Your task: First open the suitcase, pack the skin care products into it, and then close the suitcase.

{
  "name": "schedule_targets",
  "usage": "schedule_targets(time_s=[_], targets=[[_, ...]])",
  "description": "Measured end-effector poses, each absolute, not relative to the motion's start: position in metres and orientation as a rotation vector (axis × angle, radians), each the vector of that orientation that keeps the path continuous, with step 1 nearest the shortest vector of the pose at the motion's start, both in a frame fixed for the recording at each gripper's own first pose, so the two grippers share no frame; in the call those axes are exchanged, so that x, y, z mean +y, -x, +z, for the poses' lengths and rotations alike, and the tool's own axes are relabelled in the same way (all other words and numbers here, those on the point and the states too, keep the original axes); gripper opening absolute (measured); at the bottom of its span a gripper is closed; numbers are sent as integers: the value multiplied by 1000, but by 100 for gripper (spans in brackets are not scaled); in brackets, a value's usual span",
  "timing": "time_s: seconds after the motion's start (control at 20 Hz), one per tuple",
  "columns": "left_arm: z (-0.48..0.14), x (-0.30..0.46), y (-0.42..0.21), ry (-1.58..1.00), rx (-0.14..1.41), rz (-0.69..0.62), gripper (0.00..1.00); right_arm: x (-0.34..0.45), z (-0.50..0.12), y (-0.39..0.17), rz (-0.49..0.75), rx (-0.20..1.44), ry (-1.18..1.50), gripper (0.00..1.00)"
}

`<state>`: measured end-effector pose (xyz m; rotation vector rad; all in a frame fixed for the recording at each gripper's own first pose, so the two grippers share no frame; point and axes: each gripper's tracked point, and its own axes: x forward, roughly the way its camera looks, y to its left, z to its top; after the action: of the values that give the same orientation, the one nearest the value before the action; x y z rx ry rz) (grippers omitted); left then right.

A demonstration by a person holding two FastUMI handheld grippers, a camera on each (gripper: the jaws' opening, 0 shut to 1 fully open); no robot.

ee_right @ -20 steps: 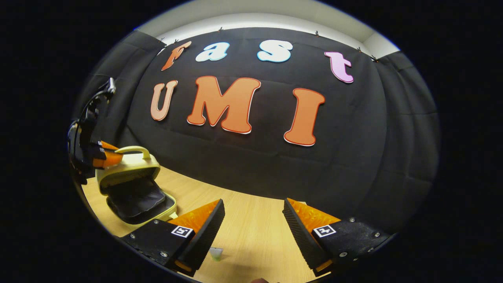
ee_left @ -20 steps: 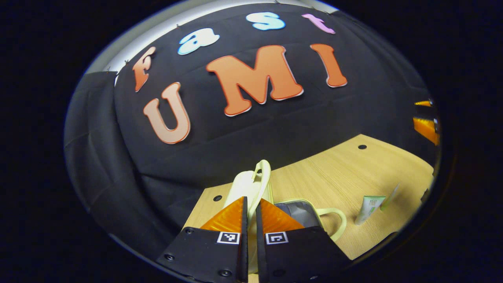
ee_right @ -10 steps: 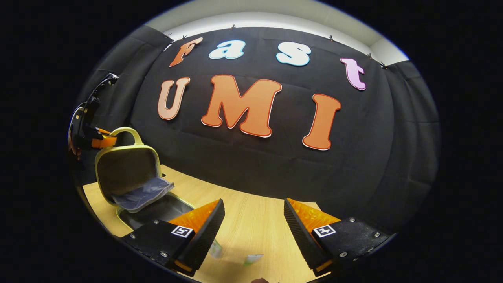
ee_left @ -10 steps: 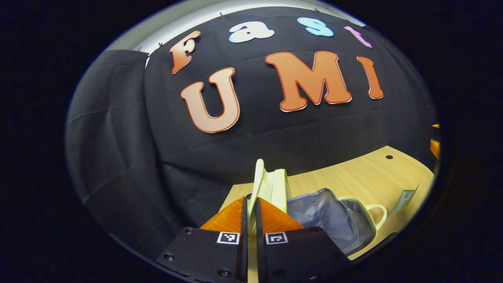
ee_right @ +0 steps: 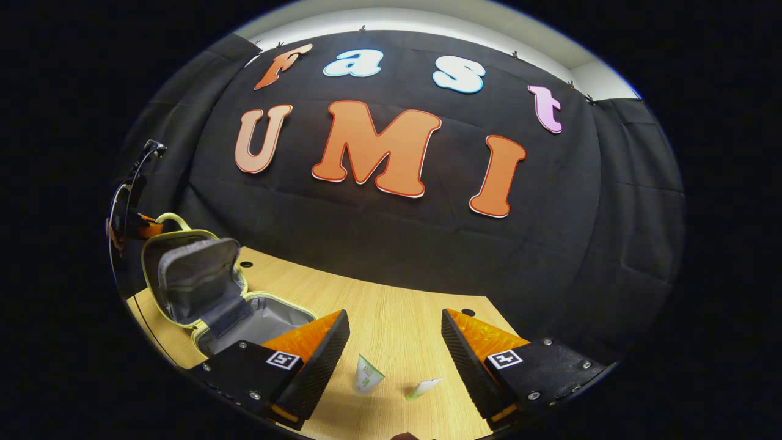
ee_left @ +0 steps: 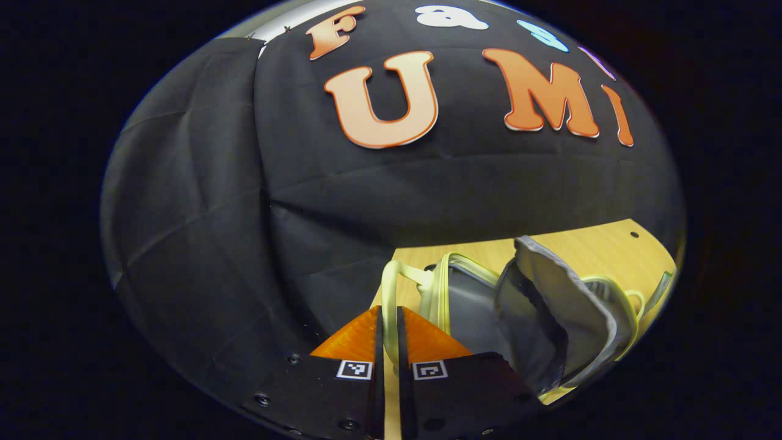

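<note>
Suitcase lid held open at lower left; tubes lay ahead of the right claw.

In the right gripper view, the suitcase (ee_right: 208, 293) was seen at lower left on the tabletop (ee_right: 397, 318), its handle (ee_left: 391, 287) pinched by the clenched left claw (ee_left: 386, 330). Two skin care tubes (ee_right: 368, 374) lay at bottom centre, just beyond the released right claw (ee_right: 394, 342), the nearer claw. Their lower ends were cut off.

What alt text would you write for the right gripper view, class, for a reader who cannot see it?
A small pale yellow suitcase with grey lining stands open at the left of a light wooden table, its lid handle held by the far left claw. Nearer, the open right claw hovers above two small white-and-green skincare tubes.
</note>
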<state>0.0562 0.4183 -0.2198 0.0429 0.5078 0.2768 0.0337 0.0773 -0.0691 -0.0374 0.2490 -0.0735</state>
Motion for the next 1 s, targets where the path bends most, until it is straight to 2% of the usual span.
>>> schedule_targets(time_s=[0.2,0.3,0.45,0.55,0.75,0.8,0.9,1.0], targets=[[-275,451,-54,-13,597,310,10,95,-69,-31,-71,287,-6,96],[-279,459,-50,-27,587,348,16,94,-67,-31,-78,286,-24,96],[-258,441,-48,-29,546,333,18,85,-66,-34,-80,281,-36,96],[-233,416,-48,-37,500,320,25,75,-70,-35,-75,279,-26,96],[-187,350,-48,-37,412,278,68,50,-77,-39,-57,276,-22,96],[-175,329,-47,-31,395,260,75,44,-80,-38,-50,276,-22,96],[-153,292,-48,-23,356,231,76,32,-83,-38,-34,271,-21,96],[-133,254,-51,-19,316,200,87,20,-88,-38,-20,270,-19,96]])
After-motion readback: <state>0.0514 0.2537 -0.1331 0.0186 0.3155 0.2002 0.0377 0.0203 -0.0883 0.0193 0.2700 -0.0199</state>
